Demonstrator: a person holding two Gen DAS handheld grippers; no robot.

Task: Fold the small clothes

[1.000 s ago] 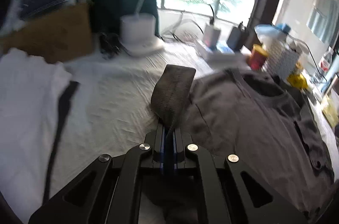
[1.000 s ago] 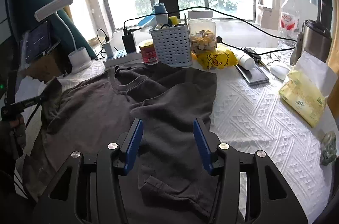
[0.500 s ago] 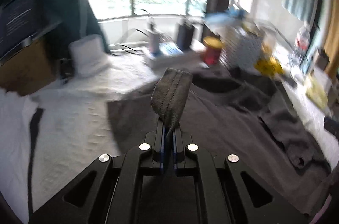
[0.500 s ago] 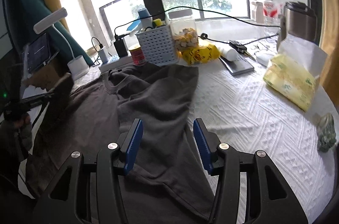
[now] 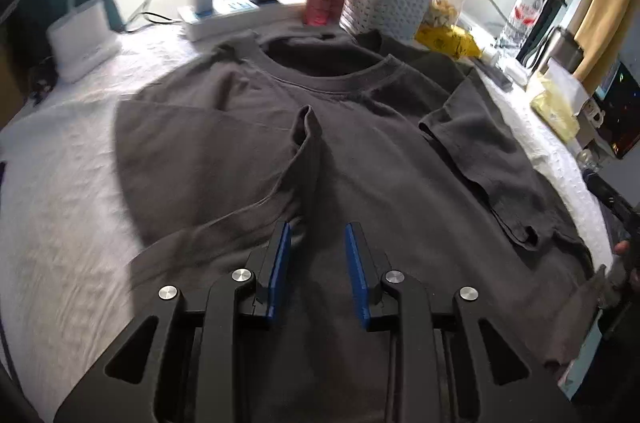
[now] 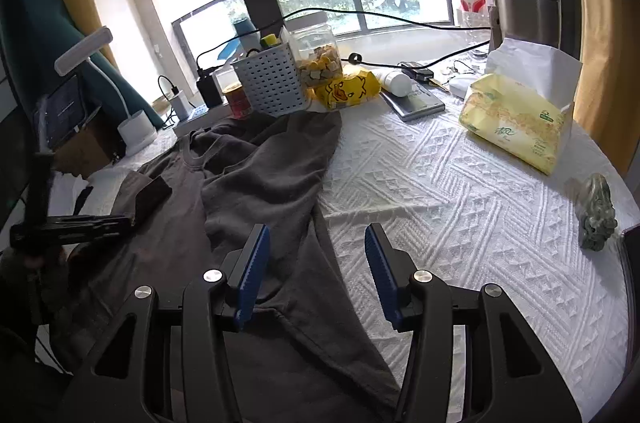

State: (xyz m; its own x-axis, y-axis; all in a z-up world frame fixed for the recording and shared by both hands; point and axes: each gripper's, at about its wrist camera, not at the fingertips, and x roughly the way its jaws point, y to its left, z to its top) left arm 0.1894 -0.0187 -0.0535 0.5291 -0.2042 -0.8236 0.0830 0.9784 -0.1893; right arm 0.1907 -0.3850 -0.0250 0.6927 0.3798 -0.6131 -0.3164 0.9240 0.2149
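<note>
One dark grey T-shirt (image 5: 248, 159), sleeve folded inward; left tool (image 5: 316, 263) opening, right tool (image 6: 316, 271) spread.

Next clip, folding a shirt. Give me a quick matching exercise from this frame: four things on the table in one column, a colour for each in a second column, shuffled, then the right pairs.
Things
1. T-shirt
2. Perforated basket
3. Can
4. Tissue pack

Colours
A. pale yellow
B. dark grey
C. red
D. white

Pairs: 1-B, 2-D, 3-C, 4-A
</note>
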